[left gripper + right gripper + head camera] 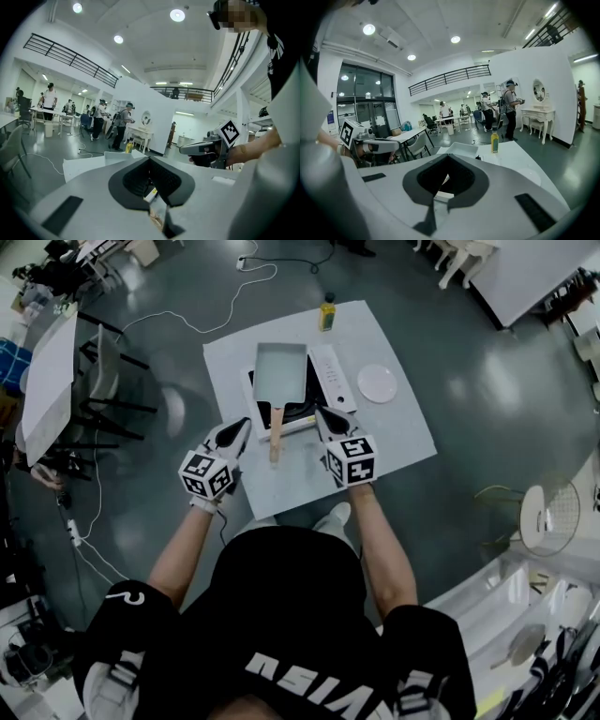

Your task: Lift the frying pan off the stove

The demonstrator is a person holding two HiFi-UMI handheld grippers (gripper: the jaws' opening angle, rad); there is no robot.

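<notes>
A pale rectangular frying pan point(279, 370) sits on a black stove point(302, 399) with a white control strip, on the white-covered table point(403, 427). Its wooden handle point(275, 435) points toward me and lies between my two grippers. My left gripper point(242, 426) is just left of the handle, shut and empty. My right gripper point(321, 414) is just right of it at the stove's near corner, also shut and empty. The pan point(461, 150) shows beyond the closed tips of the right gripper point(447, 158) in the right gripper view. In the left gripper view, the left gripper point(150, 159) has its jaws together.
A yellow bottle point(326, 313) stands at the table's far edge, and a white plate point(377, 383) lies right of the stove. Other tables, chairs and a floor cable point(216, 310) surround the table. People stand in the background point(123, 123).
</notes>
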